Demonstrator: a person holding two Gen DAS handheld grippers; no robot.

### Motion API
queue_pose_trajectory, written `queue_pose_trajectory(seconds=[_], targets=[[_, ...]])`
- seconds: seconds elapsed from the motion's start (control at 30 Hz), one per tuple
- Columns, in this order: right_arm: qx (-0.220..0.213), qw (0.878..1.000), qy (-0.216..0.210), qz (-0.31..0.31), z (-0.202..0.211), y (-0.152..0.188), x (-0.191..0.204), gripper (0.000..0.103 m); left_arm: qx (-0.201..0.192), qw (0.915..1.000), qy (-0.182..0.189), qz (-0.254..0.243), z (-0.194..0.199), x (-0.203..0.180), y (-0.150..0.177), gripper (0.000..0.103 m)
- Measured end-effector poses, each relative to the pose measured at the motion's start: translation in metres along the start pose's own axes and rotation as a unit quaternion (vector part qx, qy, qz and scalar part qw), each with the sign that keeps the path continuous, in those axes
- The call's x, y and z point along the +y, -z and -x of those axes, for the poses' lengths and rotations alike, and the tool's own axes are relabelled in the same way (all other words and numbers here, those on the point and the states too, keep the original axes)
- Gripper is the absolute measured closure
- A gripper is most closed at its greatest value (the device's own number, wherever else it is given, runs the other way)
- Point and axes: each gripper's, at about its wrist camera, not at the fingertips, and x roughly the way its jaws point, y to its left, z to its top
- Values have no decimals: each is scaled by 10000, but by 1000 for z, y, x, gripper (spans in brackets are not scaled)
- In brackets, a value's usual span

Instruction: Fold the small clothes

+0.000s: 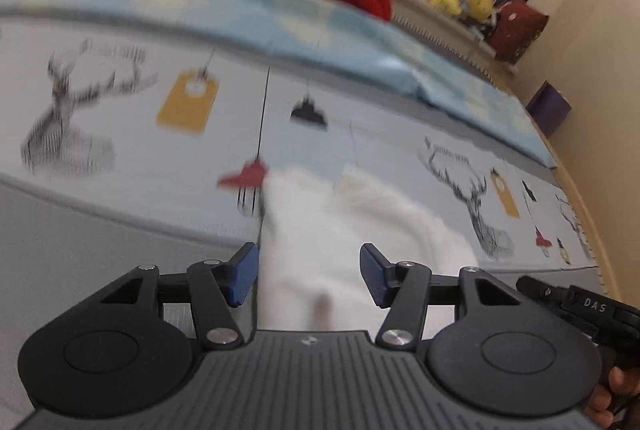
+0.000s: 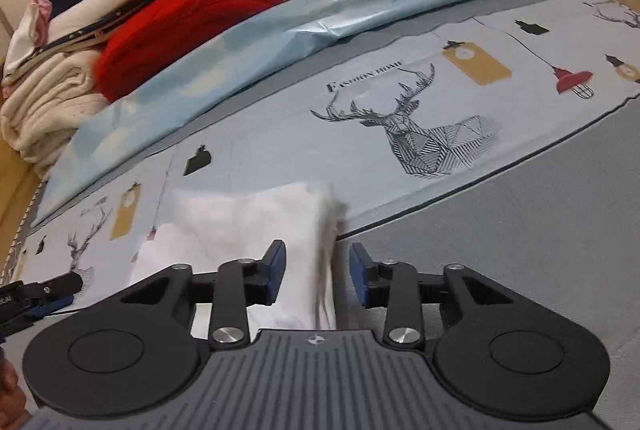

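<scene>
White garment [image 1: 320, 242]: small, soft, lying on the bed between the two grippers; blurred in both views.
Left gripper [image 1: 308, 278]: blue-padded jaws stand apart, the white cloth lying in the gap between them; the left pad sits just at the cloth's edge, and the blur does not let me tell whether either pad touches it; no clamping shows.
Right gripper [image 2: 318, 276]: jaws apart, straddling the garment's right edge, where a greyish folded border [image 2: 326, 250] runs up between the pads; the left pad lies over the cloth, the right pad over bare grey cover; no pinch shows.
Other tool: the right gripper's dark tip shows at the right edge of the left wrist view, with a bit of the person's hand [image 1: 612, 394] below it.
Bed cover [image 2: 520, 230]: grey, with a pale band printed with deer heads, lamps and yellow tags.
Light blue sheet [image 2: 280, 30]: lies in a strip behind the printed band.
Far side: a red blanket [image 2: 180, 26] next to a cream folded pile [image 2: 48, 102], plush toys by the window.
</scene>
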Motion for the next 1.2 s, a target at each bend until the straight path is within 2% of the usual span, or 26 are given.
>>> queue_pose_trajectory(seconds=[0.1, 0.17, 0.2, 0.23, 0.27, 0.3, 0.37, 0.43, 0.5, 0.53, 0.57, 0.6, 0.63, 0.7, 0.77, 0.8, 0.83, 0.9, 0.97, 1.07, 1.1, 1.13, 1.2], targets=[[147, 9988, -342, 312, 2, 6, 7, 65, 491, 9988, 91, -9, -10, 4, 8, 47], [613, 9943, -534, 693, -7, 17, 17, 67, 1054, 9943, 68, -160, -23, 8, 21, 47], [909, 9907, -343, 948, -15, 26, 21, 67, 1430, 9890, -167, -343, -34, 8, 31, 47], [1320, 9828, 174, 1276, -28, 38, 22, 62, 1753, 9819, -438, -563, -43, 9, 42, 47], [1583, 9771, 441, 1352, -36, 45, 18, 59, 1930, 9769, -577, -716, -46, 8, 49, 47], [1678, 9775, 477, 1187, -37, 48, 12, 55, 1894, 9769, -587, -803, -43, 6, 50, 48], [1529, 9844, 333, 808, -26, 41, 6, 58, 1697, 9808, -487, -831, -31, 3, 49, 50], [1385, 9857, 277, 917, -13, 40, 7, 57, 1708, 9805, -362, -898, -23, 3, 52, 50], [1371, 9842, 111, 1114, -5, 42, 13, 58, 2056, 9707, -543, -1122, -27, 4, 64, 50], [1499, 9812, 42, 1213, -6, 45, 15, 59, 2238, 9636, -671, -1299, -30, 4, 72, 49], [1779, 9745, 100, 1361, -11, 51, 15, 59, 2246, 9607, -699, -1474, -29, 3, 75, 47], [2098, 9651, 347, 1525, -19, 58, 14, 56, 2227, 9585, -729, -1623, -26, -1, 77, 47], [2350, 9562, 586, 1647, -24, 67, 10, 40, 2240, 9576, -767, -1642, -21, -1, 78, 47], [2333, 9566, 756, 1575, -19, 63, 5, 36, 2239, 9566, -906, -1633, -11, 0, 82, 47], [2088, 9631, 820, 1487, -3, 54, 3, 38, 2060, 9536, -1185, -1849, 6, -9, 83, 44], [1901, 9643, 964, 1570, 7, 53, 3, 46, 1893, 9527, -1289, -2000, 18, -13, 83, 40], [1657, 9647, 1135, 1704, 19, 51, 4, 47, 1656, 9547, -1339, -2077, 32, -19, 82, 36], [1145, 9681, 1263, 1835, 46, 45, 5, 47, 1088, 9644, -1362, -1991, 62, -30, 76, 11], [563, 9756, 1157, 1782, 80, 39, 8, 45, 463, 9731, -1340, -1814, 95, -41, 76, 7], [63, 9790, 1028, 1761, 121, 45, 12, 36, -270, 9784, -1201, -1661, 136, -58, 89, 6], [-52, 9788, 1017, 1775, 133, 49, 14, 28, -483, 9783, -1148, -1657, 146, -66, 95, 6], [-171, 9786, 1025, 1778, 144, 56, 16, 21, -711, 9763, -1140, -1699, 156, -72, 106, 6], [-385, 9794, 1011, 1703, 164, 70, 19, 15, -1004, 9717, -1133, -1812, 167, -84, 126, 1]])
